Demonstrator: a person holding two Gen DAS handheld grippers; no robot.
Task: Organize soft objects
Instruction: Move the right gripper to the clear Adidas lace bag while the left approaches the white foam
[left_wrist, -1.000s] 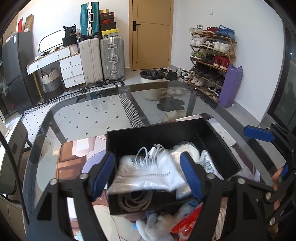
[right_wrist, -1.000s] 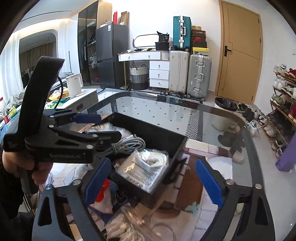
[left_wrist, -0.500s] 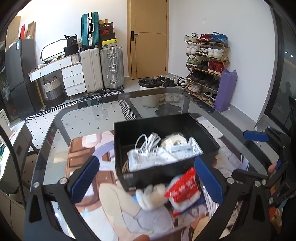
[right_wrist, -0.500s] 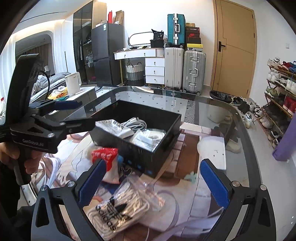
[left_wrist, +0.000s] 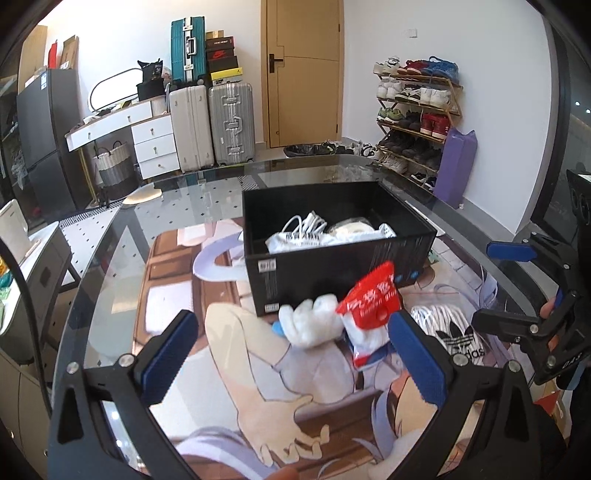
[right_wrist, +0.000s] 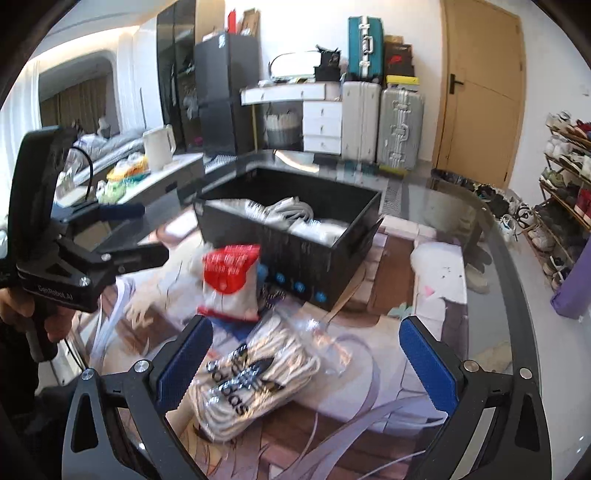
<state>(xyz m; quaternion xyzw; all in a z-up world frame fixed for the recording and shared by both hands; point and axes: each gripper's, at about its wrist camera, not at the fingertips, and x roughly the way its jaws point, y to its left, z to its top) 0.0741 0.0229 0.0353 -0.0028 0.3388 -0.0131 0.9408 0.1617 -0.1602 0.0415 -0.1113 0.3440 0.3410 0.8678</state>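
The left gripper (left_wrist: 291, 354) is held wide open, its jaws just having been opening, with nothing gripped. A red pack (left_wrist: 371, 301) and white bundle (left_wrist: 310, 326) lie just ahead, against the box (left_wrist: 332, 266). The right gripper (right_wrist: 306, 358) is spread wide, empty; a bagged rope (right_wrist: 251, 376) lies between its fingers.

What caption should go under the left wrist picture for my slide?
Open left gripper hovers before a red-topped packet and white socks beside a black box of packed goods.
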